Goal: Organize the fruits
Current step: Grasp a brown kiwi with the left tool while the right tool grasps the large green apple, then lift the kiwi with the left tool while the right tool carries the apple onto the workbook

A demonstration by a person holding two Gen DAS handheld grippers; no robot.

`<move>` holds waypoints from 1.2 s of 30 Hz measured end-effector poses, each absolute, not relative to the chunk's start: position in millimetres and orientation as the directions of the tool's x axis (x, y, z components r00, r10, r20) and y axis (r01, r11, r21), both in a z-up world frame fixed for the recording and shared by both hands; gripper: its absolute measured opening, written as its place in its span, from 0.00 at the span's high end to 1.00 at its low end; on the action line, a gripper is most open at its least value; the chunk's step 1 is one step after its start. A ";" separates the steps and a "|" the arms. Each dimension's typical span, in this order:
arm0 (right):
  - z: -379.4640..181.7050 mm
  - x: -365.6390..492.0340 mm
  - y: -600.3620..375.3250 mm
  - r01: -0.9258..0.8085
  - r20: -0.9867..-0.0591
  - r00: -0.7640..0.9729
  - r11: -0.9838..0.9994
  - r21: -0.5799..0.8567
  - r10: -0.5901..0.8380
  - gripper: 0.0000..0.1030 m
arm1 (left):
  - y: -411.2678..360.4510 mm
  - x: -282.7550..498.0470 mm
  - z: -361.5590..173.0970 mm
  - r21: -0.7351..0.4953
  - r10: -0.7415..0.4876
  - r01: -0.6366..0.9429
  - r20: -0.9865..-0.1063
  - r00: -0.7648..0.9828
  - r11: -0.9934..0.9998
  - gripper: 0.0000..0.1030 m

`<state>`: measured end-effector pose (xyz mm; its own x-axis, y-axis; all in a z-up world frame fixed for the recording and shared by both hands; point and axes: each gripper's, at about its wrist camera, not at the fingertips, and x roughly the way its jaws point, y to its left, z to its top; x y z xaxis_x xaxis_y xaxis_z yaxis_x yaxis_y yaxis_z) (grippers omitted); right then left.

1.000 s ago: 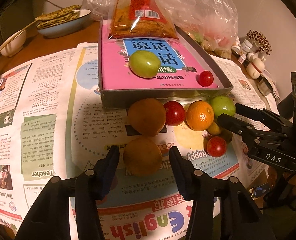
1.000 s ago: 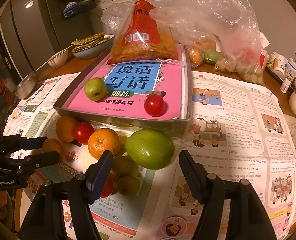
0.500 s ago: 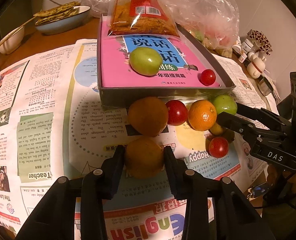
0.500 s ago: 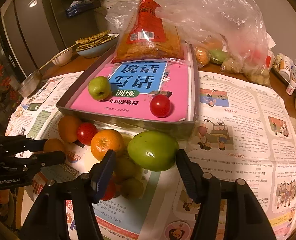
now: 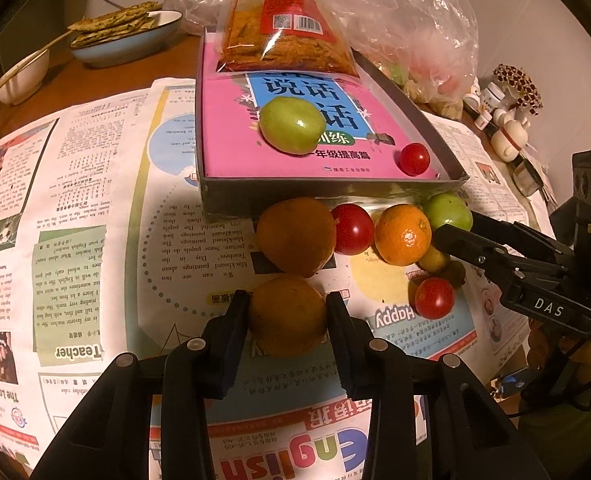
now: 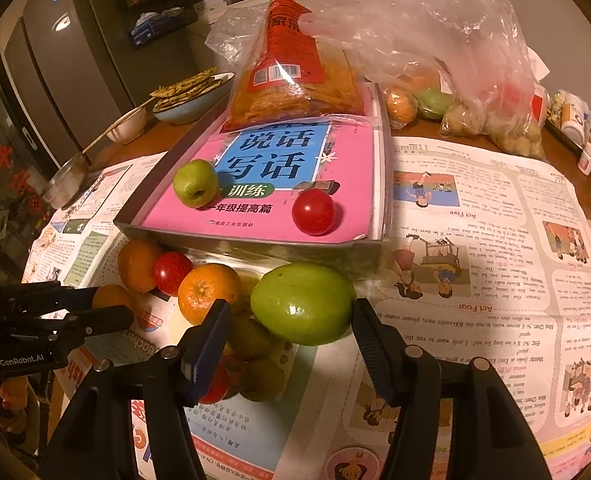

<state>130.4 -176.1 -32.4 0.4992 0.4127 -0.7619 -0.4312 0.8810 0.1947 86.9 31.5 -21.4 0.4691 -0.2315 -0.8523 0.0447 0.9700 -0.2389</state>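
Observation:
My left gripper (image 5: 287, 298) is shut on a brownish-orange fruit (image 5: 287, 320) that rests on the newspaper; both pads press its sides. Beyond it, against the grey box (image 5: 315, 192), lie a second brownish-orange fruit (image 5: 295, 236), a red tomato (image 5: 353, 229), a mandarin (image 5: 402, 234) and another tomato (image 5: 434, 298). A green fruit (image 5: 293, 126) and a small tomato (image 5: 414, 159) sit inside the box on a pink book. My right gripper (image 6: 291, 308) straddles a large green fruit (image 6: 303, 304): the right pad touches it, while a gap shows at the left pad.
A snack bag (image 5: 283, 20) leans on the box's far end. A clear plastic bag with more fruit (image 6: 455, 80) lies behind it. A bowl of flatbreads (image 5: 127, 36) and a ladle (image 6: 65, 184) are at the far left, small bottles (image 5: 503, 120) at the right. Newspaper (image 6: 495, 240) covers the table.
My left jaws have closed from either side onto the brownish-orange fruit. The right jaws have narrowed a little around the large green fruit. Neither hand has shifted.

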 end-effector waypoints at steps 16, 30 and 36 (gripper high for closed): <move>-37.1 135.9 -179.2 -0.410 -0.748 0.497 0.879 0.245 0.440 0.41 | 28.6 91.8 -23.4 -0.249 -0.240 0.045 -0.847 0.474 0.967 0.61; -33.1 131.0 -186.5 -0.397 -0.739 0.500 0.877 0.269 0.452 0.50 | 39.4 84.3 -5.6 -0.251 -0.233 0.036 -0.826 0.513 0.967 0.62; -15.9 127.2 -193.1 -0.414 -0.705 0.524 0.866 0.280 0.478 0.76 | 39.5 88.7 3.6 -0.249 -0.231 0.039 -0.817 0.528 0.968 0.62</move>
